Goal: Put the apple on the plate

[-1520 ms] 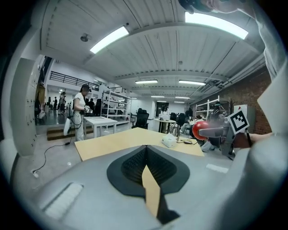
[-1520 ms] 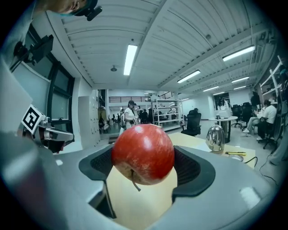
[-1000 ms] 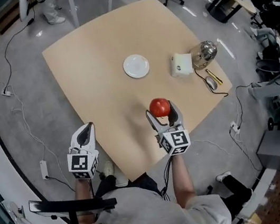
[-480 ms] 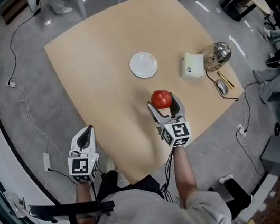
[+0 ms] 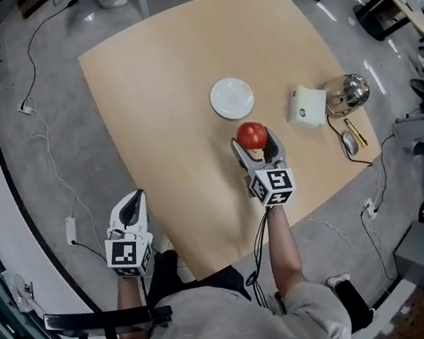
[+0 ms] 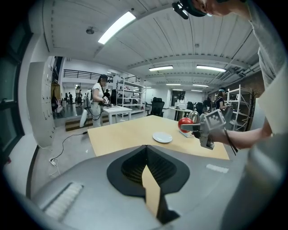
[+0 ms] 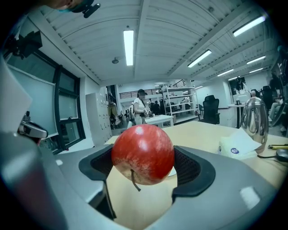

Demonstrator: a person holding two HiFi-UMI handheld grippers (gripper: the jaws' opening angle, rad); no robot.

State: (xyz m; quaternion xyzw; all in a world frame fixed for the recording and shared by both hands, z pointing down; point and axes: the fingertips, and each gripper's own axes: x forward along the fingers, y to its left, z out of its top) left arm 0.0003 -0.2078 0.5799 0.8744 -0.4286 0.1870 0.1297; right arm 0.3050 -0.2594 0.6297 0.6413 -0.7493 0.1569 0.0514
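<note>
The apple [image 5: 251, 134] is clamped across its sides between the jaws of the right gripper [image 5: 255, 143]. It is held above the table [image 5: 156, 85], near the white plate [image 5: 232, 98] but not yet over it. This grip leaves the underside free, presumably for setting down. The left gripper [image 5: 130, 207] is closed on nothing and held off the table's near edge, apparently to leave the transfer path unobstructed.
</note>
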